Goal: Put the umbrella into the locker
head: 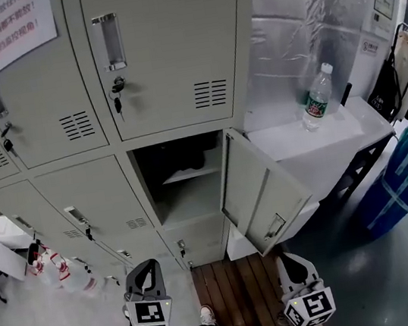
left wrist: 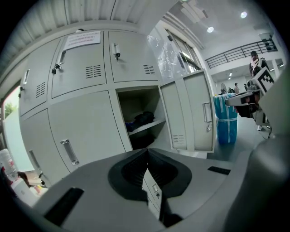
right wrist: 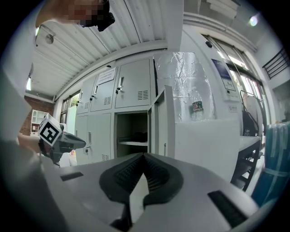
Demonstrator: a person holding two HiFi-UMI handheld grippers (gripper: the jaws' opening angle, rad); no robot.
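Jaws are pressed together on the grey plastic left gripper [head: 150, 267], low at 7 o'clock in the head view, and nothing sits between its ribbed black pads. From it the open compartment [head: 192, 202] of the pale grey metal locker bank lies at about 1 o'clock, well apart. Inside, on the compartment's shelf, rests a dark folded bundle [left wrist: 143, 118] (very likely the umbrella, though it is too small to be certain). In the left gripper view that bundle stands at 12 o'clock, straight above the closed tips. Its long axis seems to run across the shelf, from 9 to 3 o'clock. So the task's thing is in neither gripper. It looks already stowed, and what is left, as I judge it, is the door. The grey plastic right gripper [head: 287, 259], at 5 o'clock in the head view, is likewise closed tight and empty, and the bundle lies at 11 o'clock from it. The compartment's grey metal door [head: 260, 199] hangs swung out at 12 o'clock just beyond this gripper, which makes the right hand the nearer one for pushing it closed. Further right, at 2 o'clock, a clear plastic water bottle [head: 319, 98] stands upright on a white table [head: 337, 133].
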